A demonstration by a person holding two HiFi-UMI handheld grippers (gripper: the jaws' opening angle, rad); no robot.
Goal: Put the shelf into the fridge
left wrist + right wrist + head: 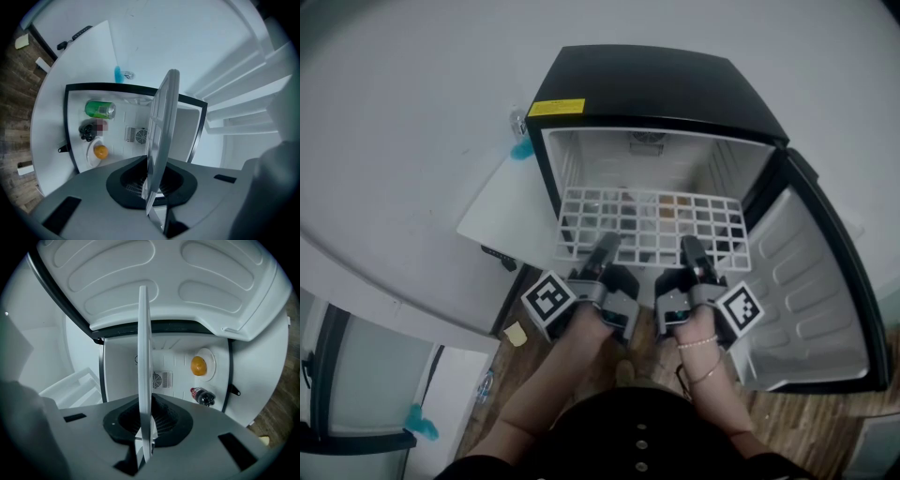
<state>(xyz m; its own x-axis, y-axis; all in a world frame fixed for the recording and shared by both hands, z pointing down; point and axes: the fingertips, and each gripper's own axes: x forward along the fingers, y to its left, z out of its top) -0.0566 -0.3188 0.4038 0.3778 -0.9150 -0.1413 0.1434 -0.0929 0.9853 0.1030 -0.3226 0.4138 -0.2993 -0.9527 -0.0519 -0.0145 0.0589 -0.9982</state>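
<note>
A white grid shelf (652,225) lies flat at the mouth of the black mini fridge (656,89), its back part inside. My left gripper (602,251) is shut on the shelf's front edge left of centre, and my right gripper (694,251) is shut on it right of centre. In the left gripper view the shelf (161,136) runs edge-on out of the jaws of the left gripper (151,187). The right gripper view shows the same for the shelf (144,362) and the right gripper (145,427). The fridge door (811,281) stands open at the right.
Below the shelf the fridge holds a green can (99,109), a dark bottle (202,396) and an orange (198,365) on a plate. A white board (502,211) leans left of the fridge, with a blue object (521,148) behind it. The floor (797,422) is wood.
</note>
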